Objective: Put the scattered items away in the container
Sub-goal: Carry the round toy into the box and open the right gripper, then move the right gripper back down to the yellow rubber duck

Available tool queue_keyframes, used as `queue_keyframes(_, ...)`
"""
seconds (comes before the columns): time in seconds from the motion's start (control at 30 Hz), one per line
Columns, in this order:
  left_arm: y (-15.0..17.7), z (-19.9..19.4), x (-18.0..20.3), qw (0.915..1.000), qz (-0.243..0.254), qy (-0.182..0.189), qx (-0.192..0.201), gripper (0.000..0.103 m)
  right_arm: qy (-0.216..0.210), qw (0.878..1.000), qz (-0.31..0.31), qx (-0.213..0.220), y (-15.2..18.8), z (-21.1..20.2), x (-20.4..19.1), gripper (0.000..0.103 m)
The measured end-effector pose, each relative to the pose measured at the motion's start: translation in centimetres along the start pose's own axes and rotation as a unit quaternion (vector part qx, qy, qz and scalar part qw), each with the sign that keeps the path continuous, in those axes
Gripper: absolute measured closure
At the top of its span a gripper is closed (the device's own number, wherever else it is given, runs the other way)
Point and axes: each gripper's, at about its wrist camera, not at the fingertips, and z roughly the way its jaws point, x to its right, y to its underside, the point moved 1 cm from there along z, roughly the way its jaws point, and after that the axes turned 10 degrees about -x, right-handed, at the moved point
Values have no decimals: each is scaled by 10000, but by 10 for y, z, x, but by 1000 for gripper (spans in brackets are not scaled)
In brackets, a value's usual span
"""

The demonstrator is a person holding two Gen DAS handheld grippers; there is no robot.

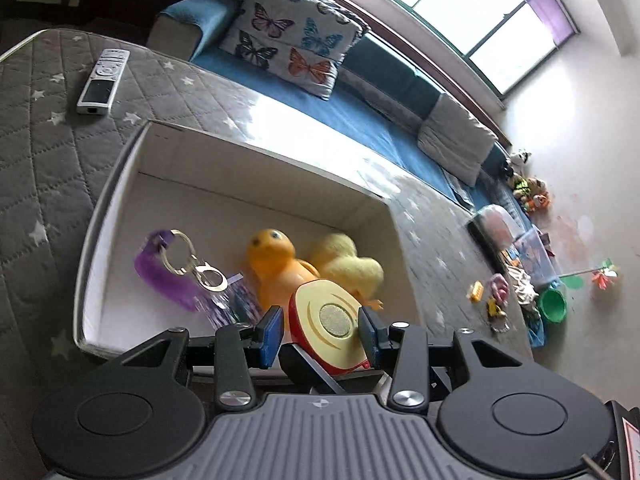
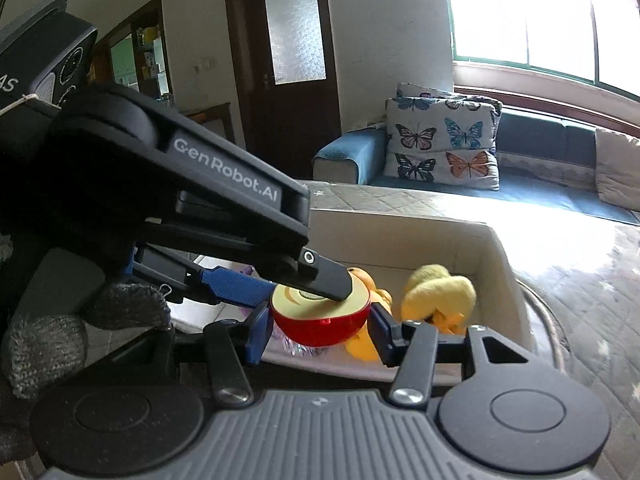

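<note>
Since the left gripper and right gripper both look clamped on the toy apple half, I'd clear the cardboard box rim, then let go together.

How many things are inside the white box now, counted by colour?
Orange: 1, the duck toy
Yellow: 1, the plush toy
Purple: 1, the furry handcuffs
Clear, blurred: 1, a crinkly item
Total: 4
</note>
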Motion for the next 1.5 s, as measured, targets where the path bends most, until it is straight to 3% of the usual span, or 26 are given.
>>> queue_keyframes(0.57,-7,21,-22,9996,-152,-233,-106,60,-37,9993,141,-343,3,41,6,50)
queue_keyframes(0.77,-5,18,-20,9996,-133,-238,-79,60,-22,9993,173,-316,4,38,5,50)
queue_keyframes(0.87,-6,14,-18,9996,-103,-244,-5,60,1,9995,137,-287,4,36,5,43)
queue_keyframes(1.5,16,-9,5,9989,297,-269,240,60,201,9997,-101,-68,19,-5,2,38)
